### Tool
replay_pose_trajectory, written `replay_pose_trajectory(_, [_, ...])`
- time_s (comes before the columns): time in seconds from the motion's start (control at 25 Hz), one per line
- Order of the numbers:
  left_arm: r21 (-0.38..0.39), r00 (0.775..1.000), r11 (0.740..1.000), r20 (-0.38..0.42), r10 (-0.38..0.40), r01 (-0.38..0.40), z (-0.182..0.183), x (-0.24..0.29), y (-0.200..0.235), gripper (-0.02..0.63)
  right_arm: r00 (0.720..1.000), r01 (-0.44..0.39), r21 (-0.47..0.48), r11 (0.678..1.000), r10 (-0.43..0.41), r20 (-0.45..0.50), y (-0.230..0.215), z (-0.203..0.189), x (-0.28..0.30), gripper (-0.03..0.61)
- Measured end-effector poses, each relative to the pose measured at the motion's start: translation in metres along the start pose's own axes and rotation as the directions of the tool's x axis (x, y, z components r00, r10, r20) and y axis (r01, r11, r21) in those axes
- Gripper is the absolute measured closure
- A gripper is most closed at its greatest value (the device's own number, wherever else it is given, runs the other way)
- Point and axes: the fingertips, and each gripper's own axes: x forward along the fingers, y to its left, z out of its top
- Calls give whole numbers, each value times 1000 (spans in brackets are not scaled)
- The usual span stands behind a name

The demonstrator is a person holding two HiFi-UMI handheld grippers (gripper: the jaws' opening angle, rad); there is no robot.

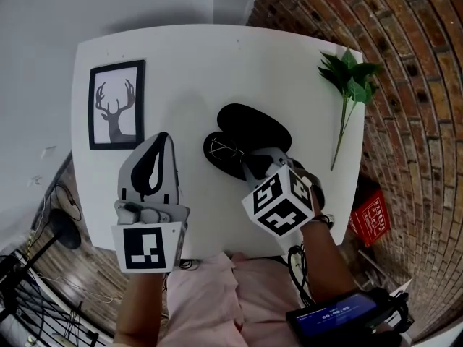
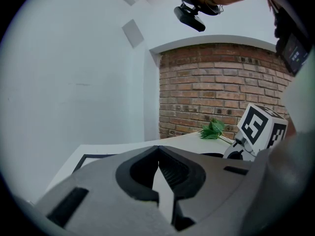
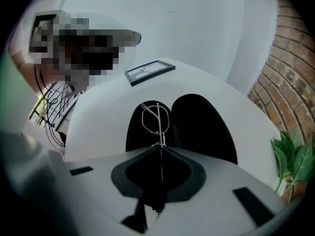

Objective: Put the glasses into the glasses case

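A black glasses case lies open at the middle of the white table, its two halves side by side. Thin wire-framed glasses sit over the left half. My right gripper points steeply down at that half. In the right gripper view its jaws meet on a thin wire part of the glasses, whose lens rims lie over the case. My left gripper hovers left of the case, shut with nothing in it.
A framed deer picture lies at the table's left. A green leafy sprig lies at the right edge. A brick wall runs along the right, and a red box sits on the floor below the table's right side.
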Motion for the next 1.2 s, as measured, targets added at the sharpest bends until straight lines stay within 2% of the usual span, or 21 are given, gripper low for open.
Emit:
replay_pose_trajectory(0.2, [0,1000,1000,-1,-2,2,-1,-2,1,609,998,9,9,1000,-10,68,1,14,-5,520])
replay_pose_trajectory(0.44, [1,1000,1000,6,-5,5,1,-4,1,609,995,34,2,999,-35,96,-1,18,-9,514])
replay_pose_trajectory(0.64, [5,1000,1000,7,-10,10,2,-6,-1,609,997,26,-6,1000,-25,68,2,14,-5,557])
replay_pose_trajectory(0.92, [1,1000,1000,8,-5,5,2,-7,0,609,1000,6,-9,1000,-6,27,2,9,-10,565])
replay_pose_trajectory(1.2, [1,1000,1000,15,0,0,5,-10,1,609,1000,31,-16,999,-31,-5,2,9,-19,566])
